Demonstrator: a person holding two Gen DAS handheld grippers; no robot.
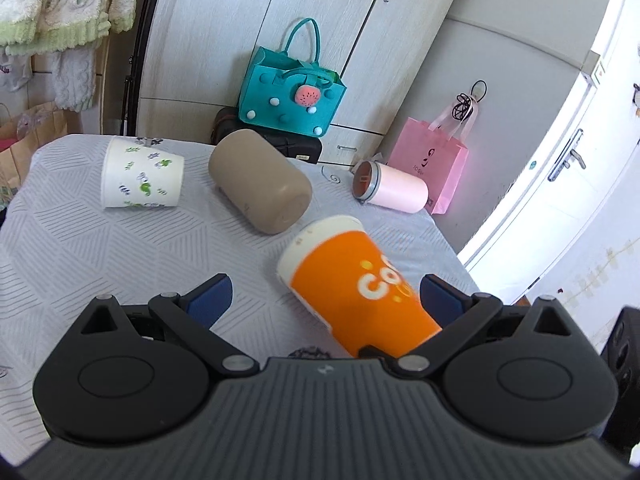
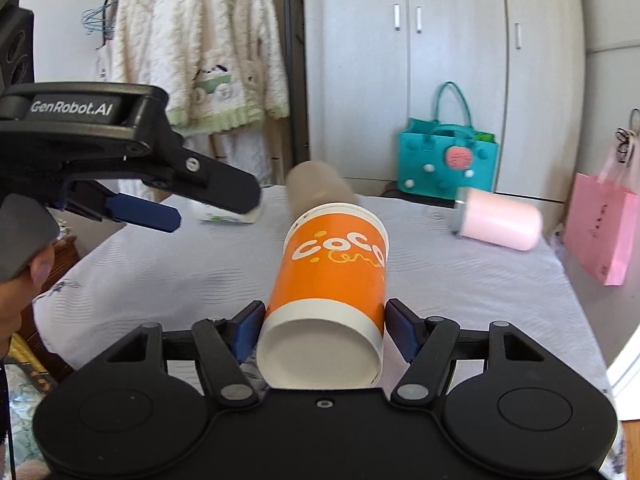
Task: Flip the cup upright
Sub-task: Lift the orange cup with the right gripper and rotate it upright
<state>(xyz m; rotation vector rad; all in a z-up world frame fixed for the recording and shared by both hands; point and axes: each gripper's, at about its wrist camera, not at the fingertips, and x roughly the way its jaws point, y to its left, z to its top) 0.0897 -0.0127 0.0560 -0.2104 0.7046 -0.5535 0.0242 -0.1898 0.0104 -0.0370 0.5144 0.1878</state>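
The right gripper [image 2: 322, 326] clamps the orange cup [image 2: 336, 280] near its base, tilted, while the left gripper [image 1: 326, 300] beside that cup gapes wide.

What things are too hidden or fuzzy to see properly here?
- White cup with green print: right wrist view, mostly hidden behind the left hand-held gripper.
- Tan cup: right wrist view, blurred, partly behind the orange cup.
- Orange cup's lettering: left wrist view, blurred and cut off.
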